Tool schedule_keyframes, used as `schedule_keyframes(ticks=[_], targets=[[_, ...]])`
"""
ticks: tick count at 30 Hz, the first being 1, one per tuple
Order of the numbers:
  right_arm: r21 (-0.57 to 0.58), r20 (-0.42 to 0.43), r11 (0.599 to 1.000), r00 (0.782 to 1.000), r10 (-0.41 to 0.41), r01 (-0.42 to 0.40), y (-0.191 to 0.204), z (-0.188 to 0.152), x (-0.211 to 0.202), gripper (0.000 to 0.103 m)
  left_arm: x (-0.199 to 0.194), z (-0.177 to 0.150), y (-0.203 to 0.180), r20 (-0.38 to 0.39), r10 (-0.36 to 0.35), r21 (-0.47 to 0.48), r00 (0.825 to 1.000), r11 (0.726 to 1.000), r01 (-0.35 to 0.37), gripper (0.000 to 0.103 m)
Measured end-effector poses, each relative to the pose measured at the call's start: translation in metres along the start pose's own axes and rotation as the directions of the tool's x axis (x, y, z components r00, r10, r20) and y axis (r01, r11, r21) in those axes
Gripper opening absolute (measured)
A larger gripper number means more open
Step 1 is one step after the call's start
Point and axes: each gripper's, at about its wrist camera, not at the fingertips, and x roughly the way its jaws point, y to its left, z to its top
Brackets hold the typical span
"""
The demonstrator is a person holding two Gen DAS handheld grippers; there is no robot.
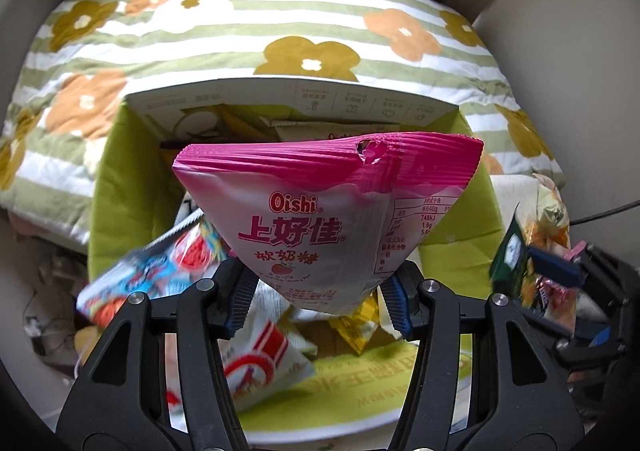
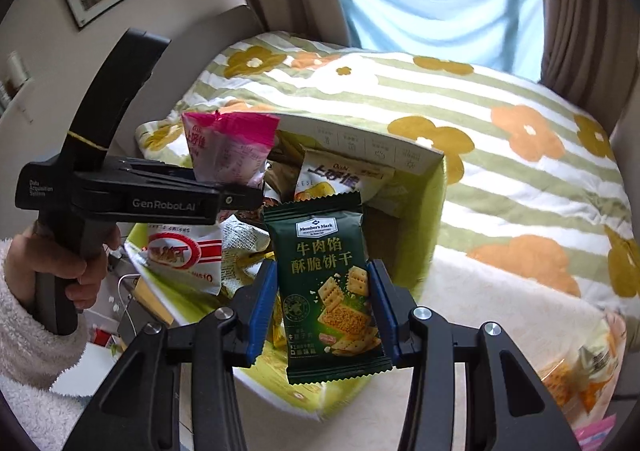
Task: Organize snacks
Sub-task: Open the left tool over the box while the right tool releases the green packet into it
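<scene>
My left gripper (image 1: 318, 297) is shut on a pink and white Oishi candy bag (image 1: 320, 219) and holds it above the open green box (image 1: 120, 187). The same bag (image 2: 228, 147) and the left gripper (image 2: 240, 197) show in the right wrist view. My right gripper (image 2: 322, 307) is shut on a dark green Member's Mark cracker pack (image 2: 326, 291), upright over the near edge of the green box (image 2: 434, 219). The right gripper (image 1: 560, 271) with its pack shows at the right of the left wrist view.
The box holds several snack packs, among them a white and red bag (image 2: 184, 255) and a yellow Oishi bag (image 2: 340, 175). It rests beside a flowered striped quilt (image 2: 500, 155). More snack packs (image 2: 580, 375) lie at the right. A blurred blue and red pack (image 1: 152, 271) is at the box's left.
</scene>
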Motion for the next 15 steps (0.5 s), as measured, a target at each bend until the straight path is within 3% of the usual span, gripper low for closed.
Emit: schedule_keyframes(ticks=[2, 4, 7, 15], targets=[[0.028, -0.009, 1.000, 1.000, -0.012, 0.012, 0.001, -0.001, 0.006, 0.042, 0.003, 0.001, 0.006, 0.003, -0.008, -0.006, 1.000, 1.000, 0.008, 0.081], [0.058, -0.023, 0.998, 0.999, -0.024, 0.025, 0.001, -0.003, 0.012, 0.042, 0.000, -0.001, 0.011, 0.025, -0.022, -0.010, 0.999, 1.000, 0.022, 0.092], [0.077, -0.047, 0.996, 0.998, -0.036, 0.040, 0.000, -0.004, 0.020, 0.042, -0.012, -0.004, 0.017, 0.059, -0.026, -0.004, 0.998, 1.000, 0.027, 0.092], [0.040, -0.088, 0.999, 0.996, -0.029, 0.033, 0.014, -0.005, 0.039, 0.042, -0.051, -0.027, 0.044, 0.156, 0.066, -0.072, 0.986, 0.996, -0.055, 0.092]])
